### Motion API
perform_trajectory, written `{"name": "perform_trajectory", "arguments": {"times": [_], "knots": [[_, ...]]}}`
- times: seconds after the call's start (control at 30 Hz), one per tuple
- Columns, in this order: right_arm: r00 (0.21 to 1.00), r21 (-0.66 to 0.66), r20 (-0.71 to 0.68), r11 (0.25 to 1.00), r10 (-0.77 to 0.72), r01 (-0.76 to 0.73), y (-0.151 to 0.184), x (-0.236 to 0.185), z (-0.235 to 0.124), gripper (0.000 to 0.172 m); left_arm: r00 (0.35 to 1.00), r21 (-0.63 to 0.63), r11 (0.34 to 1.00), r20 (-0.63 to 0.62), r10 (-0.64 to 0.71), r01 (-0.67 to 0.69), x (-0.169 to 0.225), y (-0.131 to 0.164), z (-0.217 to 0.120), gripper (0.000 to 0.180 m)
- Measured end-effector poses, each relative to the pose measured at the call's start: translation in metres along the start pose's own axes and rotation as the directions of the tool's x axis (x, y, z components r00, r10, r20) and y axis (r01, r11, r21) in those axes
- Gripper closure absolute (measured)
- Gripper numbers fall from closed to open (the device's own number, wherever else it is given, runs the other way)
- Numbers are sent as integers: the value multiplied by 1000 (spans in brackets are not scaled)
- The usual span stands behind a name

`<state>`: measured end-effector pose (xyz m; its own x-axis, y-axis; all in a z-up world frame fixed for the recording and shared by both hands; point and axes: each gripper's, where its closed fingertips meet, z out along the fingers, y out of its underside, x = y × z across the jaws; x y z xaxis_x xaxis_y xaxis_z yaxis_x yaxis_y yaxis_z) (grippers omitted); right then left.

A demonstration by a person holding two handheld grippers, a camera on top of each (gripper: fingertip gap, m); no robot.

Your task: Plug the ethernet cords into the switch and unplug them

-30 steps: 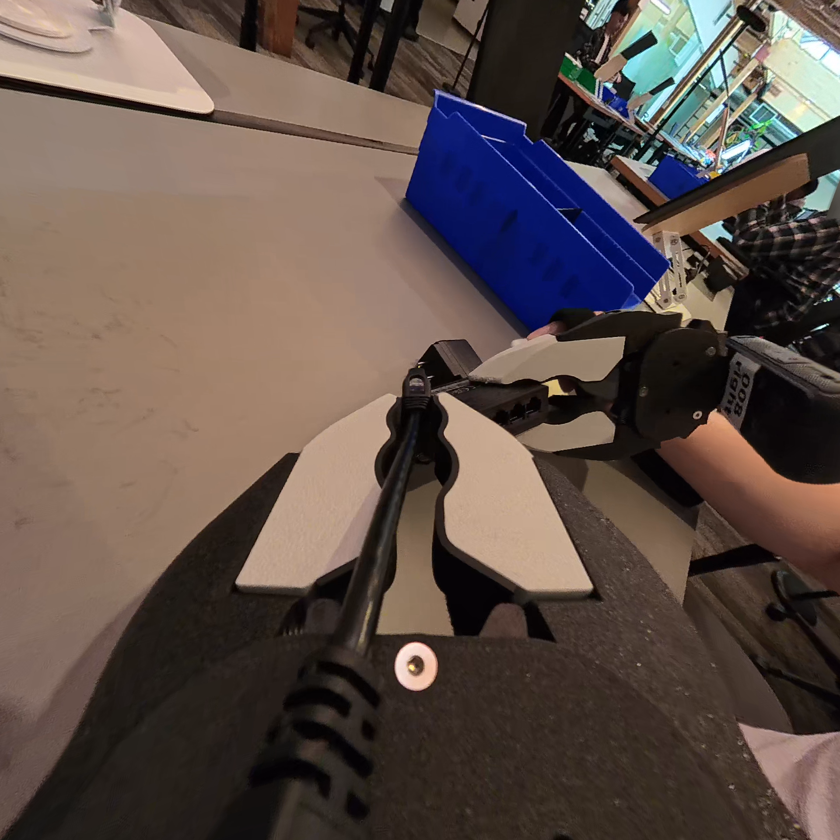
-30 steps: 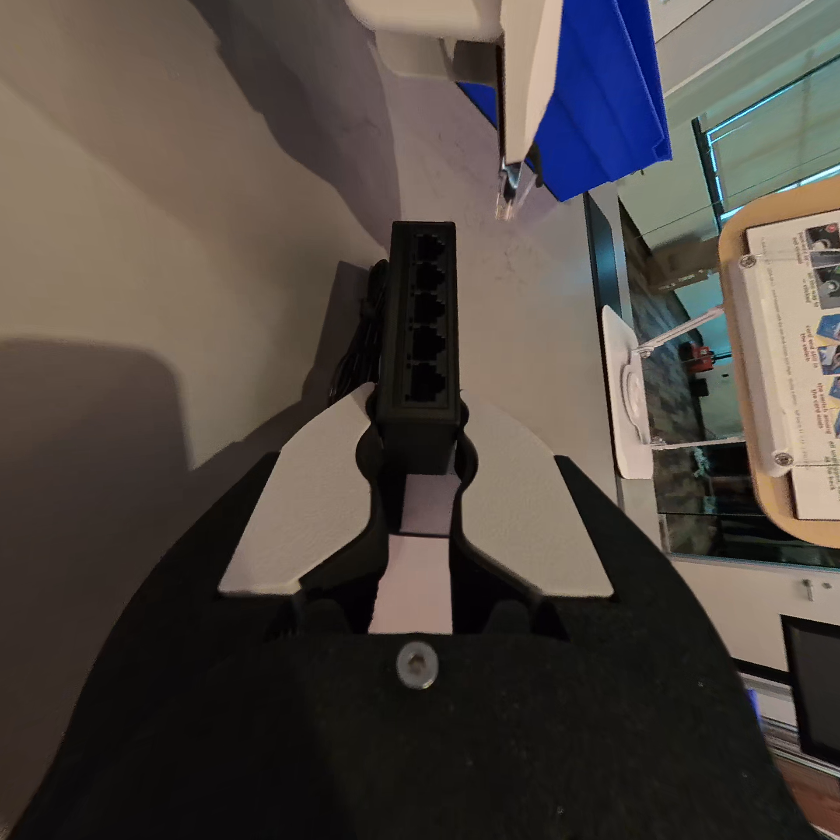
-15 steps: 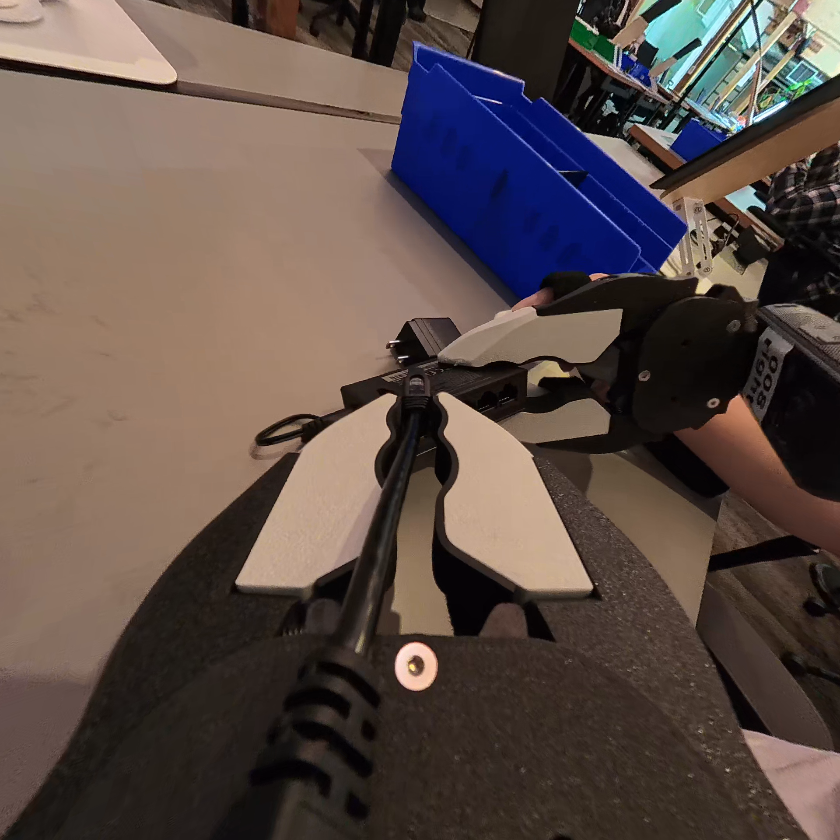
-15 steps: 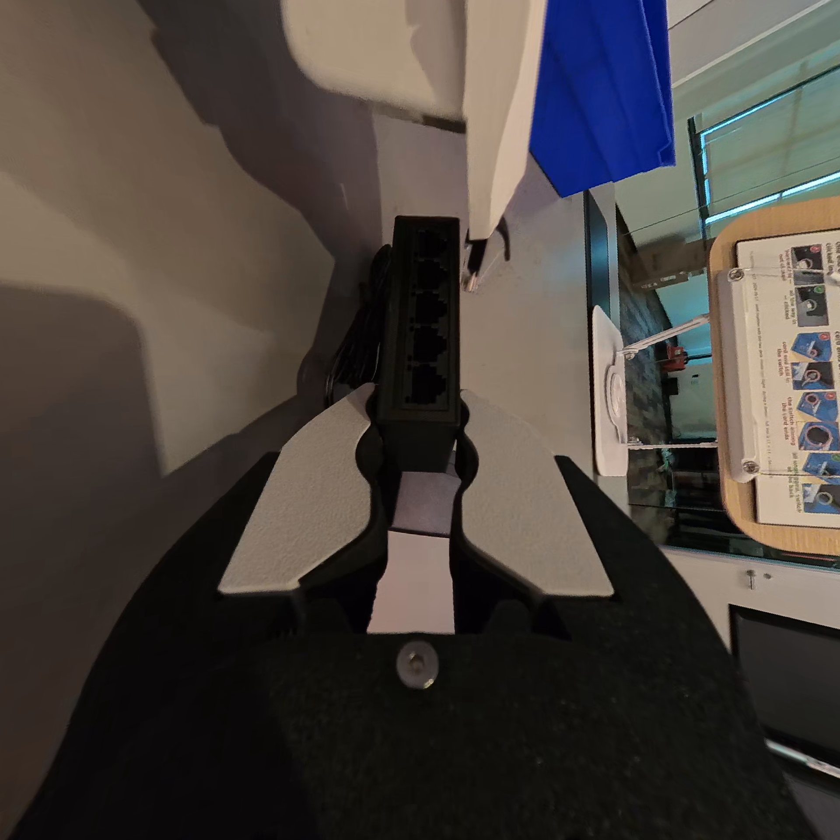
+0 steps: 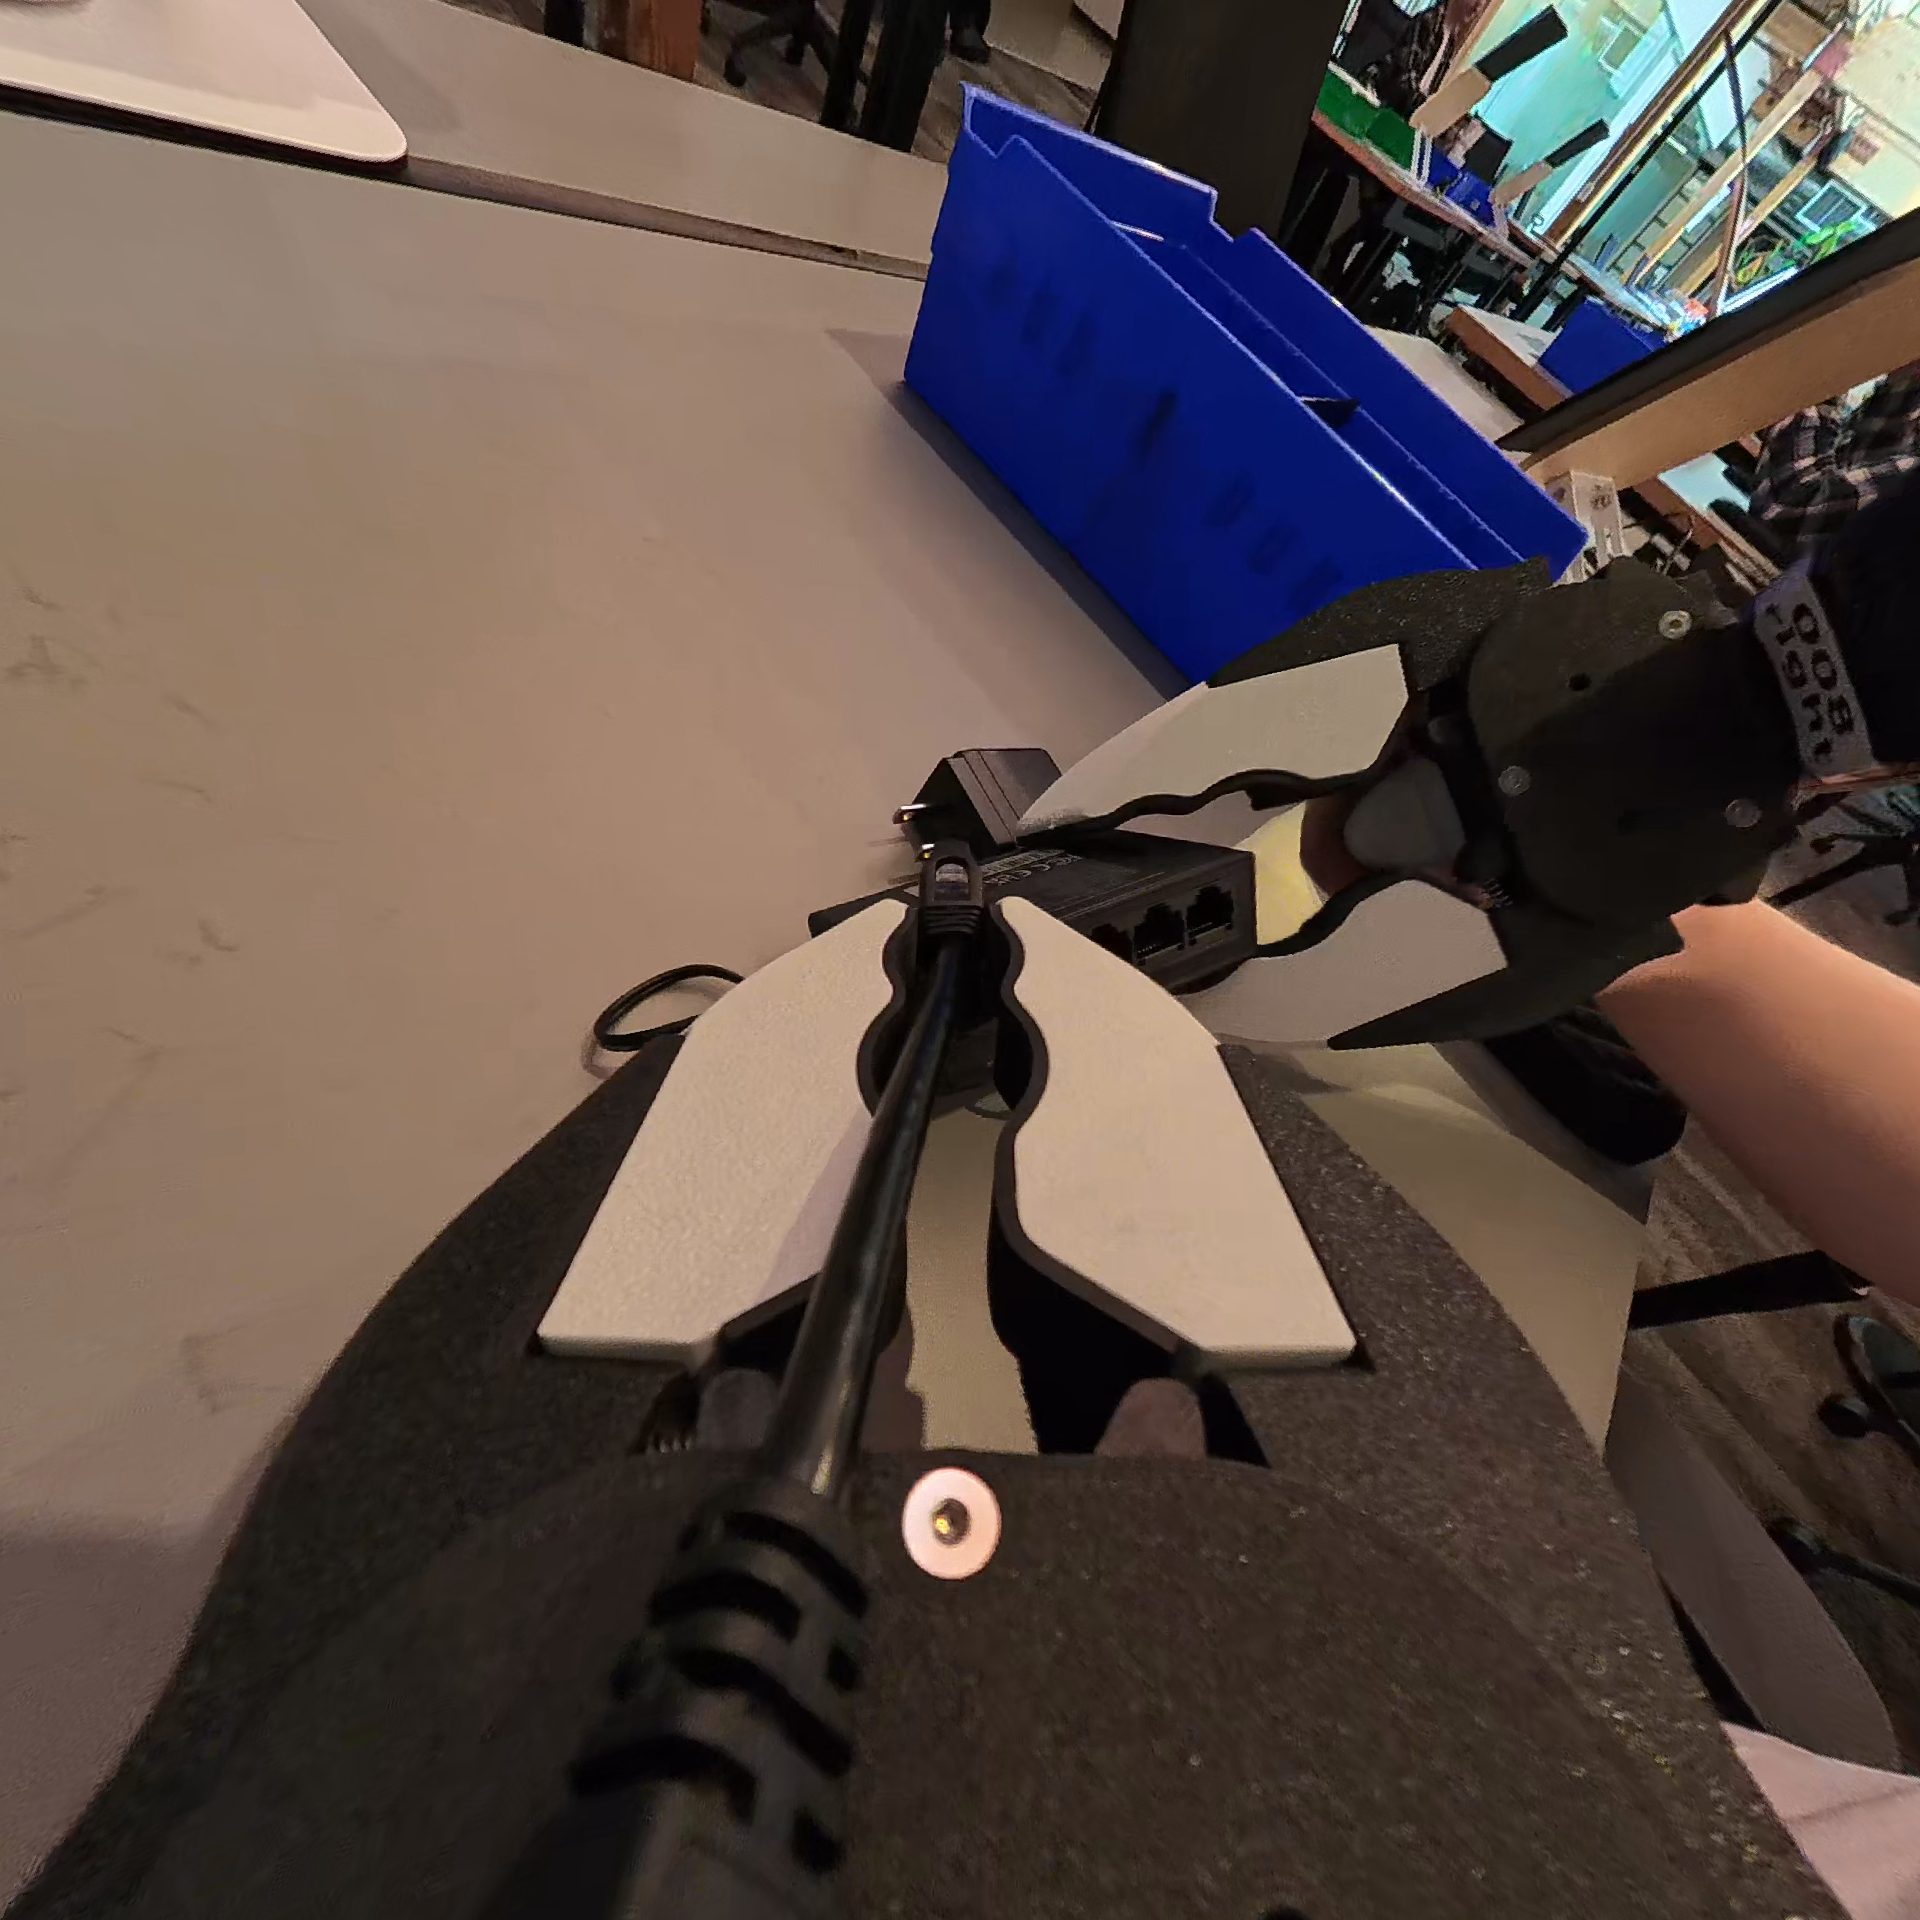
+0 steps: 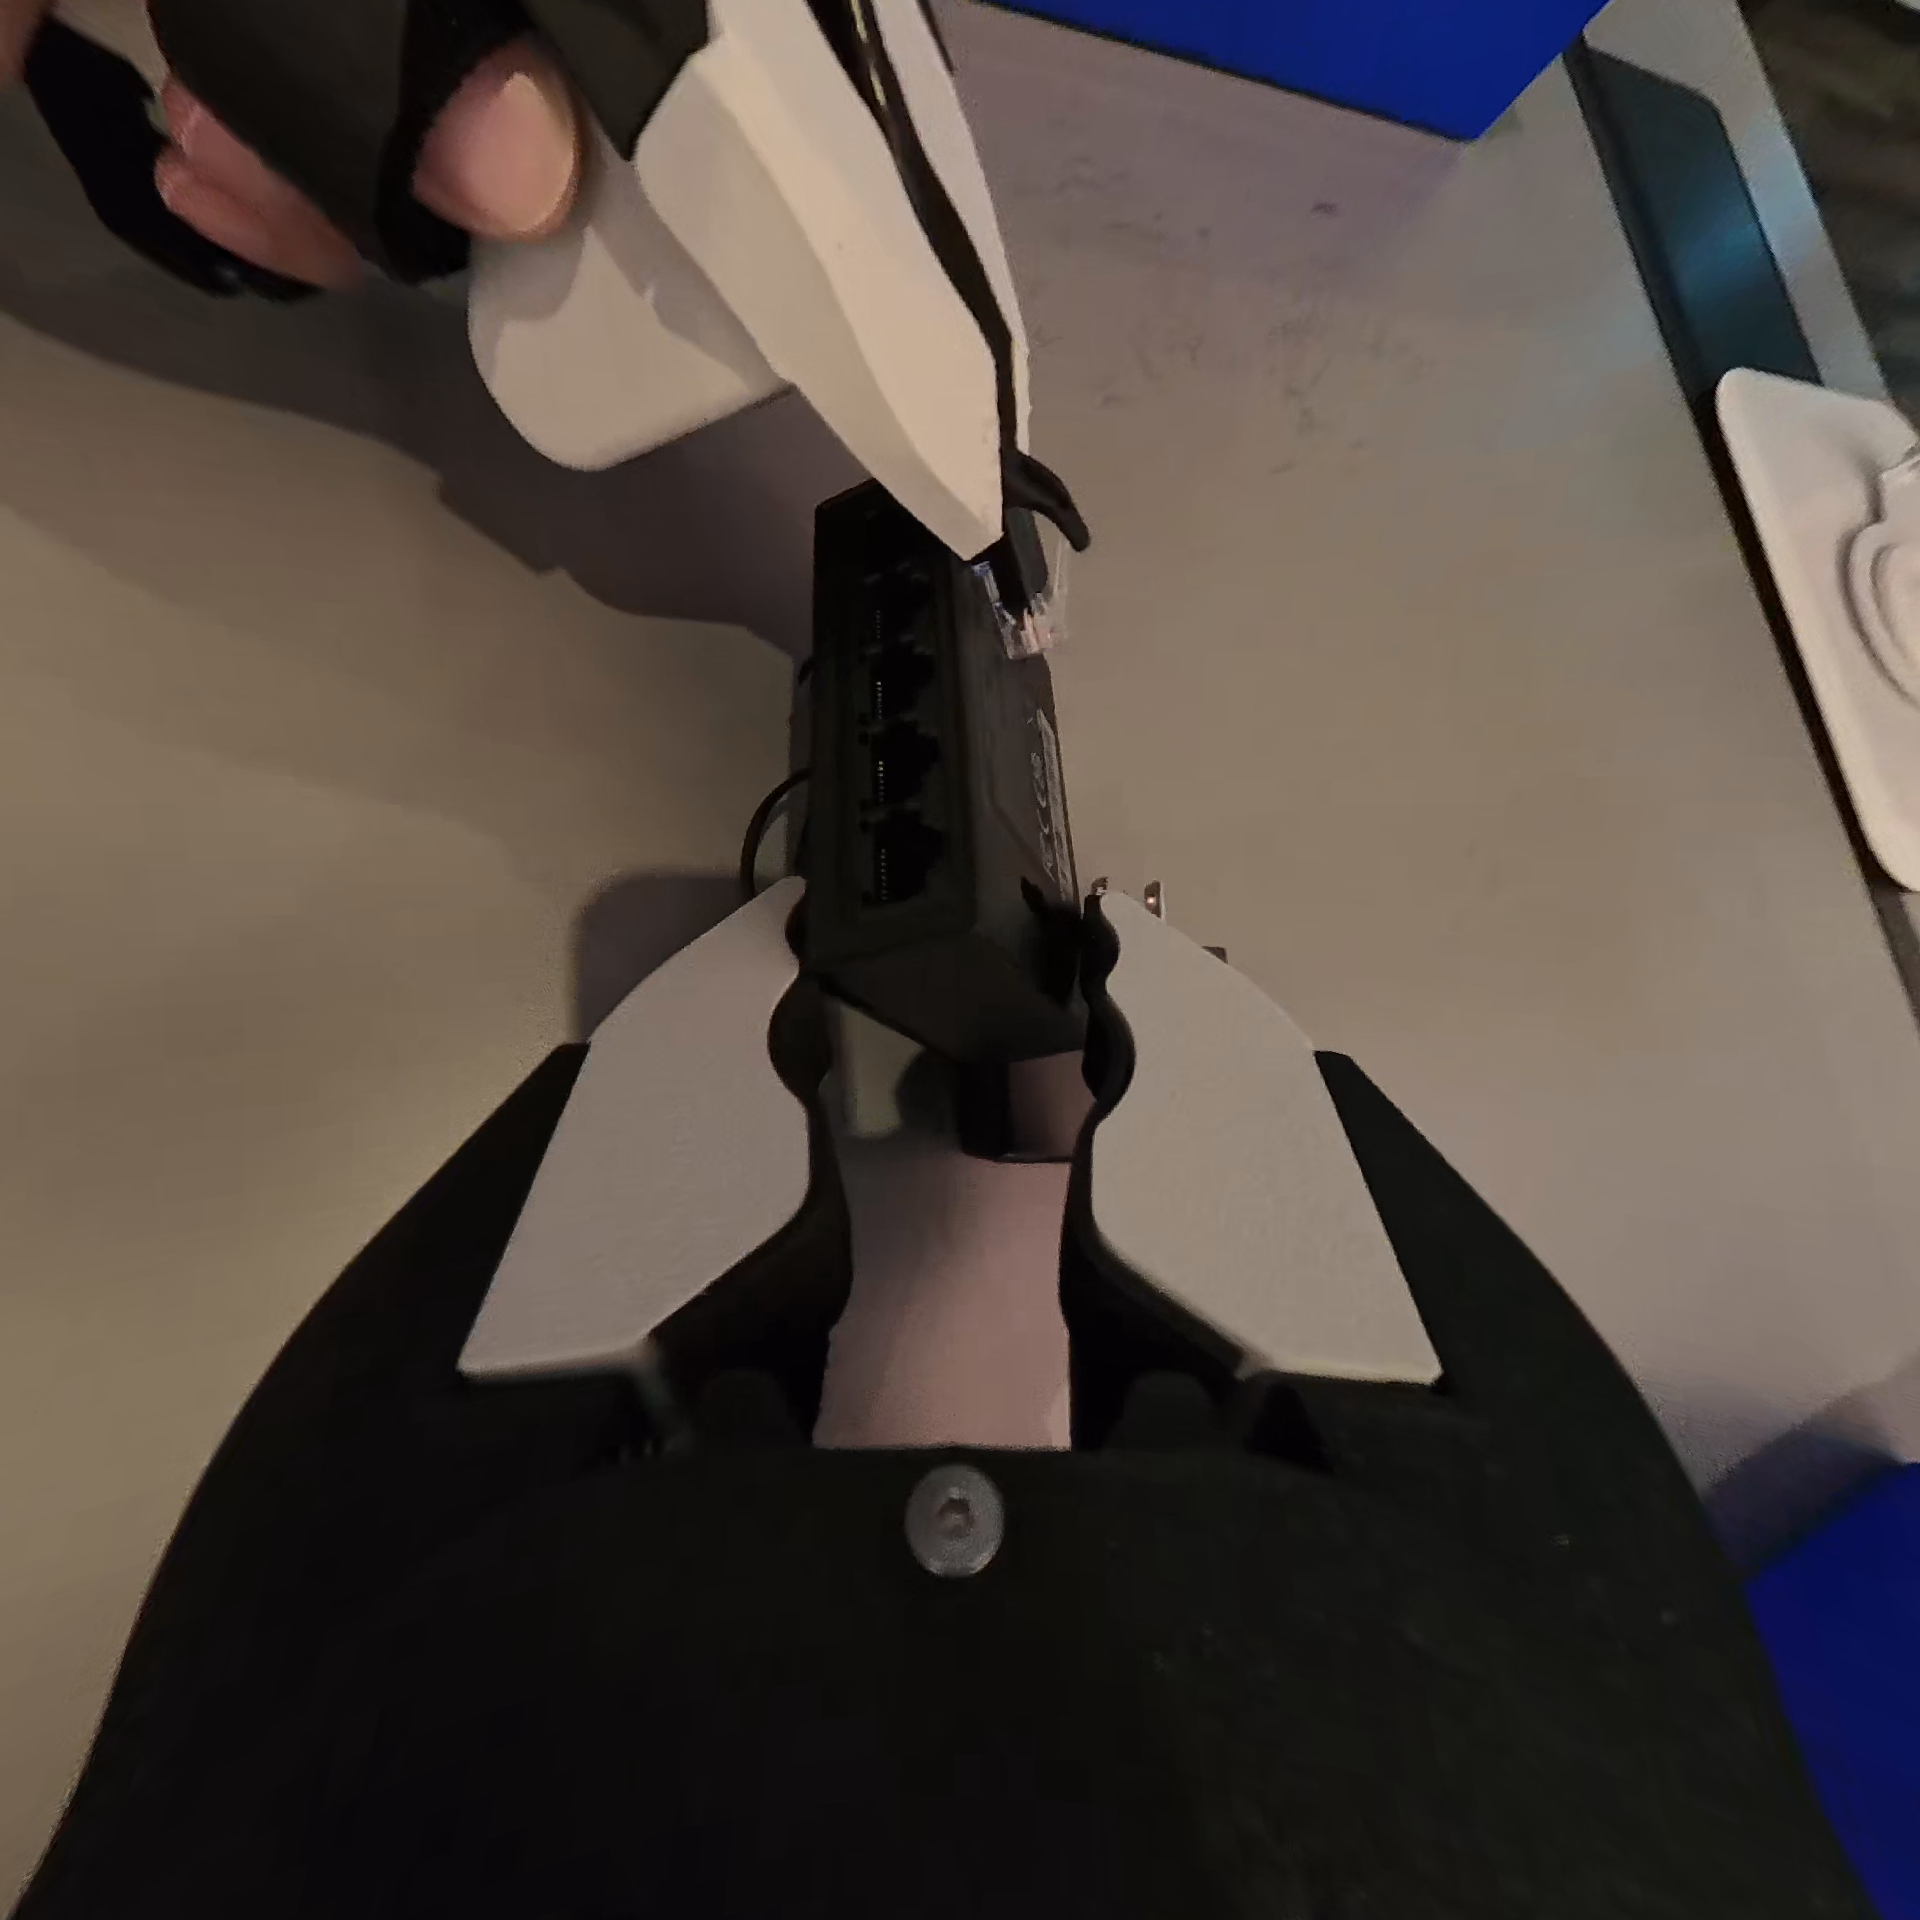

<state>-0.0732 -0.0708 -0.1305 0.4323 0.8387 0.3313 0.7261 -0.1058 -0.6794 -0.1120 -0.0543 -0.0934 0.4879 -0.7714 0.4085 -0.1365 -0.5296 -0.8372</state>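
My left gripper (image 5: 951, 920) is shut on a black ethernet cord (image 5: 894, 1122). The cord's plug (image 5: 951, 883) sticks out past the fingertips. In the right wrist view this plug (image 6: 1029, 613) shows clear-tipped, just above the far end of the black switch (image 6: 935, 790). The switch (image 5: 1164, 894) lies on the grey table (image 5: 416, 623) with its row of ports facing me. My right gripper (image 6: 940, 914) is open. The near end of the switch sits skewed between its fingers, with a gap at the right finger (image 6: 1195, 1039). In the left wrist view its fingers (image 5: 1247, 727) stand spread above and below the switch.
A black power adapter (image 5: 987, 790) with metal prongs lies behind the switch, and a thin black cable loop (image 5: 644, 1008) lies to its left. A blue bin (image 5: 1195, 436) stands at the back. A white tray (image 6: 1829, 623) sits at the far table edge. A person's hand (image 6: 312, 156) holds the left gripper. One gripper's finger ends stand about 6 cm off the other's.
My right gripper's jaws have opened and let go of the switch, which now sits skewed between them. My left gripper has brought the plug closer over the switch's far end.
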Motion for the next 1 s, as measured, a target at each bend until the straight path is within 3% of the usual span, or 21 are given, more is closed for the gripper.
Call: {"name": "perform_trajectory", "arguments": {"times": [0.27,0.43,0.6,0.8,1.0], "knots": [[978,-6,47,979,203,-202,3,-6,-2,118,1000,20,1000,5,-7,7,0,1,0,170],[941,-5,91,945,327,-328,2,-12,-4,103,1000,17,1000,14,-8,8,0,6,1,170],[889,20,134,896,438,-444,-6,-16,-7,107,1000,7,1000,9,-5,5,4,12,5,169],[924,-7,36,925,380,-380,-2,-15,-6,109,1000,3,1000,6,1,-1,5,12,6,169],[923,-19,77,926,377,-377,-3,-15,-2,109,1000,4,1000,7,1,-1,5,12,7,170]]}}
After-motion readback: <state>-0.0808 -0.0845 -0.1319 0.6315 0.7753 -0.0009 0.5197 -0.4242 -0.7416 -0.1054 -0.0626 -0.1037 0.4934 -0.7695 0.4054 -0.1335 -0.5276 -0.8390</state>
